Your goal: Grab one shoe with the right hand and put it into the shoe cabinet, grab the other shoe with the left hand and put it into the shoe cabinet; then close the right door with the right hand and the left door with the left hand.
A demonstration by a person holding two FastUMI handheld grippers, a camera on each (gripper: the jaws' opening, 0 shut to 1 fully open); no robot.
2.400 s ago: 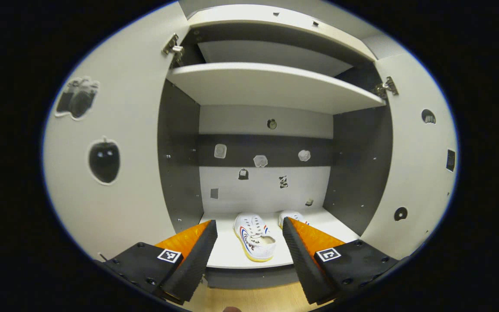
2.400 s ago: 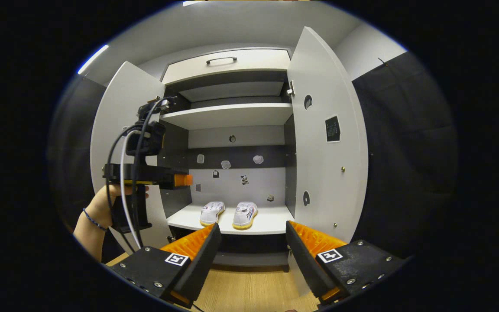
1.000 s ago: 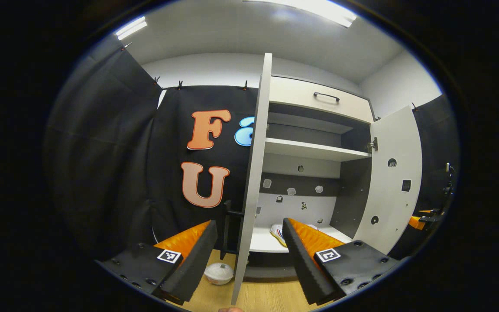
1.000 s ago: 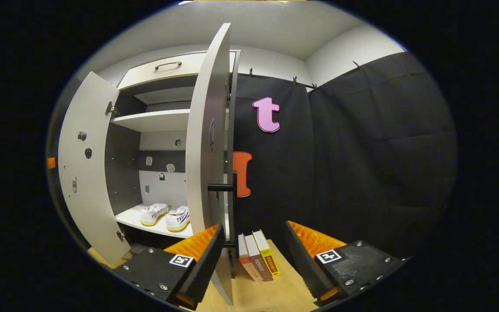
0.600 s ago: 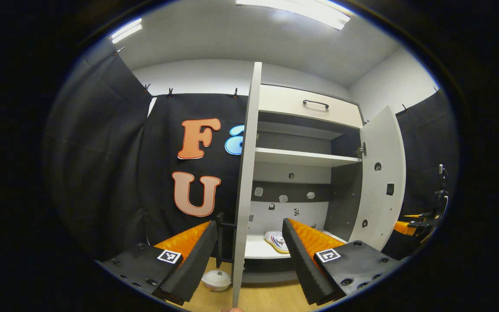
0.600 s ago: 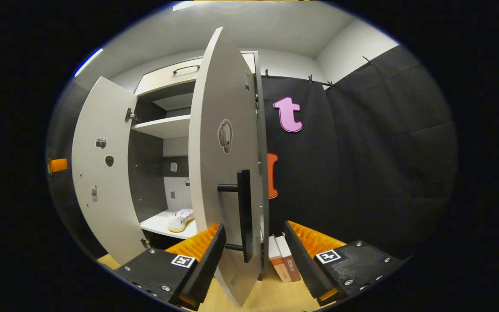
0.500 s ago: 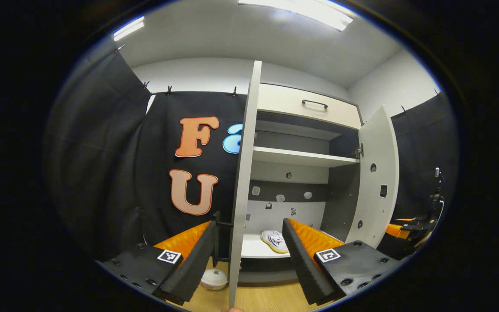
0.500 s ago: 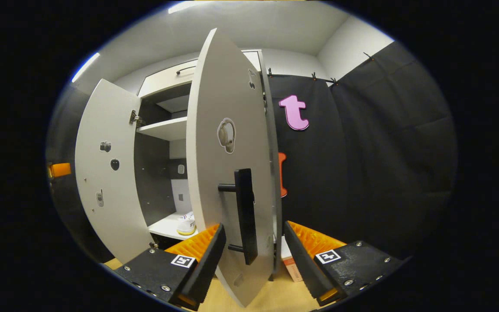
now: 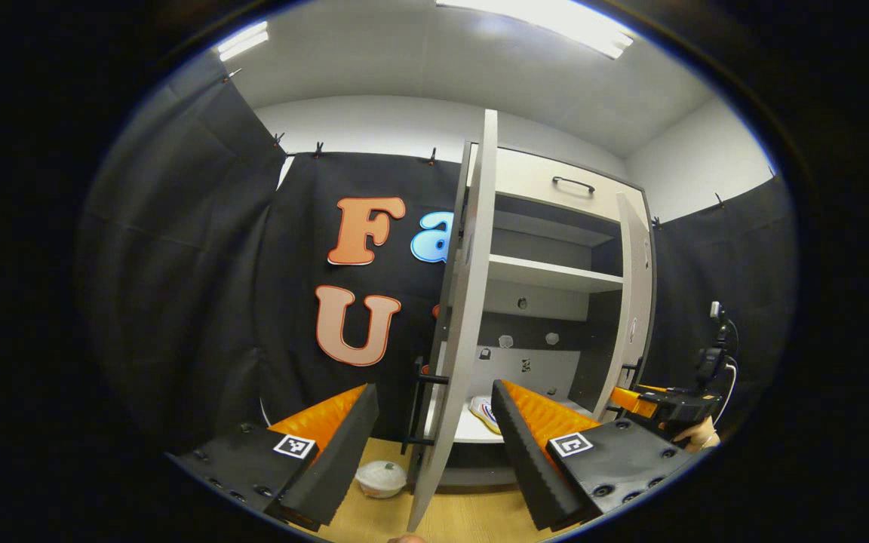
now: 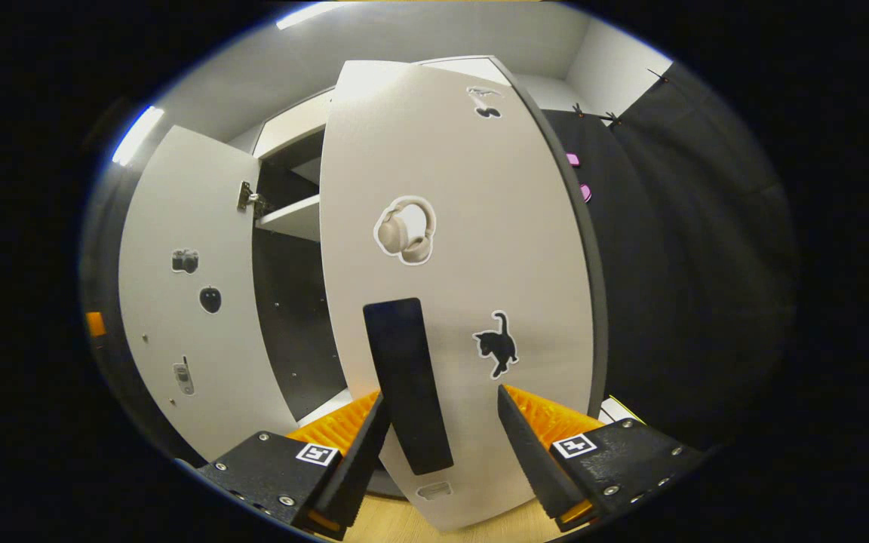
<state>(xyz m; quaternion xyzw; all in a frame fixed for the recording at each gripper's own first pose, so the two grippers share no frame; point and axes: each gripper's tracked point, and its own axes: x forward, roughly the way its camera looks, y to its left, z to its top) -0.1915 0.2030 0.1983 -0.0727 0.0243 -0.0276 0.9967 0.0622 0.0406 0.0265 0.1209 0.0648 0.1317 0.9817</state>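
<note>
Swung further shut, right door [image 10: 465,249] fronts the wide-open right hand-held gripper [image 10: 442,430], handle [image 10: 406,381] between its fingers.

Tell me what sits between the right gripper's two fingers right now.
In the right gripper view, the black handle of the right door stands between the fingers of the open right gripper, nearer its left finger; contact can't be judged.

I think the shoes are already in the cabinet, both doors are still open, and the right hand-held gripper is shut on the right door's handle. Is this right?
Not quite. The right hand-held gripper is open: in the right gripper view its fingers stand apart on either side of the handle without pressing on it. The rest holds: a shoe lies in the cabinet, and both doors are still open.
</note>
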